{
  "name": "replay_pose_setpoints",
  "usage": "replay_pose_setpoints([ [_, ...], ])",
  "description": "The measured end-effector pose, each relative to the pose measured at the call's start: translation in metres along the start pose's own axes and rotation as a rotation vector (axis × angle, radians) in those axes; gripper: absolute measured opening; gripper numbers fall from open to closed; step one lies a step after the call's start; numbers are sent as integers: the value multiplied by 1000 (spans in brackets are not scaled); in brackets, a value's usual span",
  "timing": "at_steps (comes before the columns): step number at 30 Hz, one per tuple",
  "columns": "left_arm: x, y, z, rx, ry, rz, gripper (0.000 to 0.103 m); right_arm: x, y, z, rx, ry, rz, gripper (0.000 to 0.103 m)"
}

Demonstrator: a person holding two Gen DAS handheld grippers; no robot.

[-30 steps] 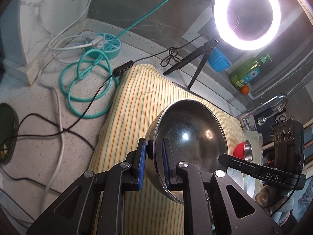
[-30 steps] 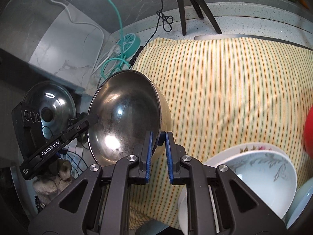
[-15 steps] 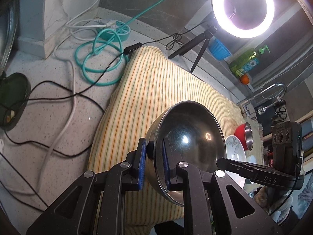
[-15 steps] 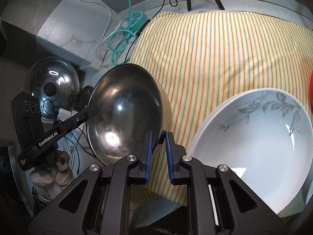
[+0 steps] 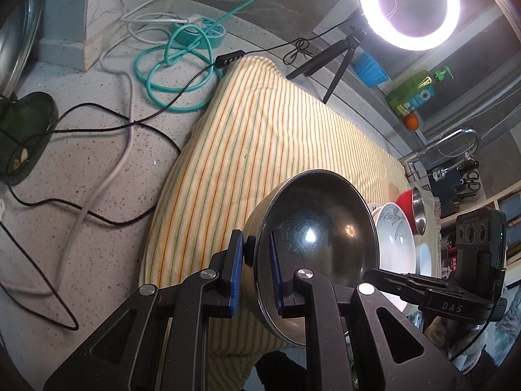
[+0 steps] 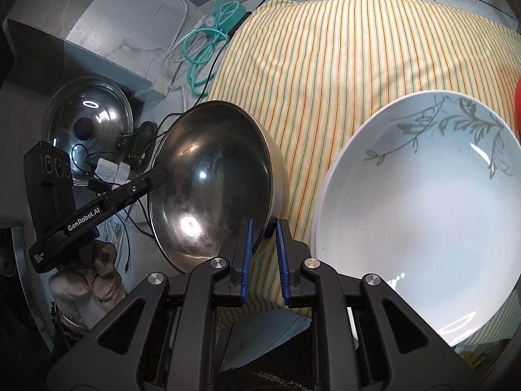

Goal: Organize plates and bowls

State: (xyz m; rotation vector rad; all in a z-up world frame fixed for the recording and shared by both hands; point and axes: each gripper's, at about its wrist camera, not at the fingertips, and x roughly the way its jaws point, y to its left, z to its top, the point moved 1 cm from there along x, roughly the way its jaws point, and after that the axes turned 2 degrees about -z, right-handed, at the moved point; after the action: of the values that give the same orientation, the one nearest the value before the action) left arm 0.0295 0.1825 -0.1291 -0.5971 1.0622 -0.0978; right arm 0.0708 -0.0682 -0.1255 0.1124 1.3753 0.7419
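1. Both the left gripper (image 5: 255, 272) and right gripper (image 6: 263, 257) clamp the steel bowl (image 6: 211, 182) by its rim, lower centre, above the striped cloth (image 6: 342, 58).
2. The white leaf-patterned bowl (image 6: 423, 215), right, and red bowl (image 5: 405, 203) remain unstacked; sorting looks barely begun.

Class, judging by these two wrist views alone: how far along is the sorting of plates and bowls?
Done: nothing clearly. In hand: both tongs, left and right, clamp opposite rims of the steel bowl over the striped cloth. Left: the white leaf-patterned plate and the red bowl wait unsorted.
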Motion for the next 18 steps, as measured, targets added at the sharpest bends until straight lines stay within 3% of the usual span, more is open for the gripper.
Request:
replay_pose_setpoints([
  [18, 5, -3, -2, 0, 9, 33, 14, 5, -1, -5, -22, 18, 12, 18],
])
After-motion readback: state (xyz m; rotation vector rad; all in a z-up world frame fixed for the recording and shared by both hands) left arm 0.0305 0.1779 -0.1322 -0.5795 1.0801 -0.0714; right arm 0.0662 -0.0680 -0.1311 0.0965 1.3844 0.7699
